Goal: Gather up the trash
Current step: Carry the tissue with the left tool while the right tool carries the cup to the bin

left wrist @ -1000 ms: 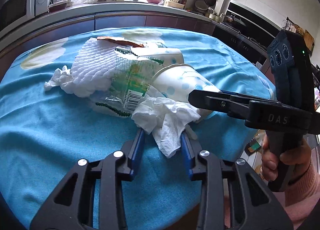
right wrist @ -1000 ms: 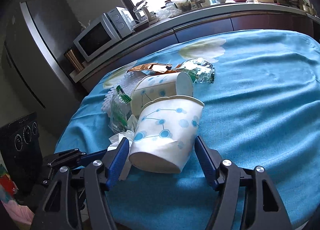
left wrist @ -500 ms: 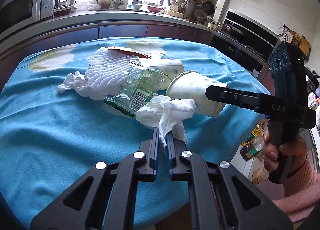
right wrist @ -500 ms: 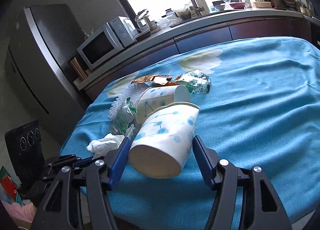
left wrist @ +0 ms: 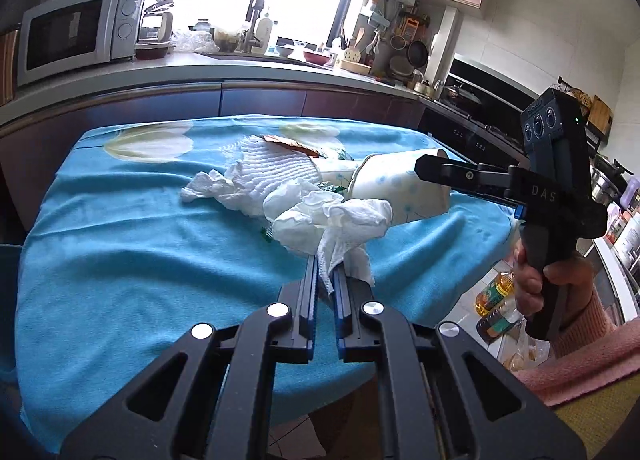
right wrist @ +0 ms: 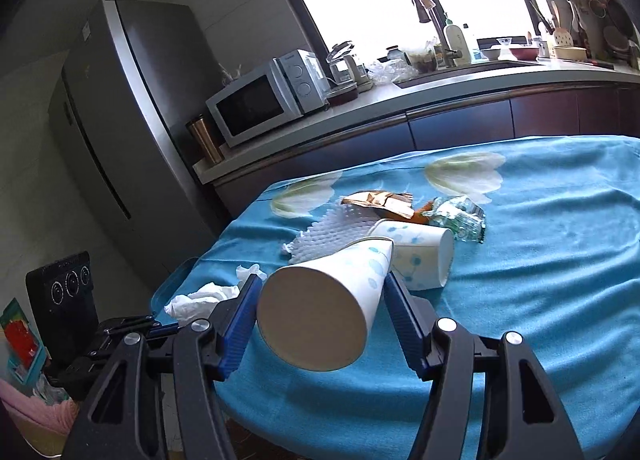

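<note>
My left gripper (left wrist: 325, 265) is shut on a crumpled white tissue (left wrist: 332, 220), lifted off the blue tablecloth (left wrist: 120, 252). My right gripper (right wrist: 320, 288) is shut on a white paper cup with blue dots (right wrist: 324, 308), held off the table with its base toward the camera; the same cup (left wrist: 400, 192) shows in the left wrist view. On the cloth lie a second paper cup (right wrist: 420, 256), a white foam net (right wrist: 332, 232), a smaller tissue (left wrist: 204, 188), a brown wrapper (right wrist: 380, 200) and a clear green-printed wrapper (right wrist: 460, 216).
A counter (left wrist: 200, 76) with a microwave (left wrist: 76, 36) and a sink runs behind the table. A grey fridge (right wrist: 116, 132) stands at the left. Oil bottles (left wrist: 496, 304) stand on the floor by the table's right edge. A person's hand in a pink sleeve (left wrist: 560, 284) grips the right handle.
The left jaws closed on the tissue and lifted it back from the pile. The right gripper raised the dotted cup off the cloth and tilted it.
</note>
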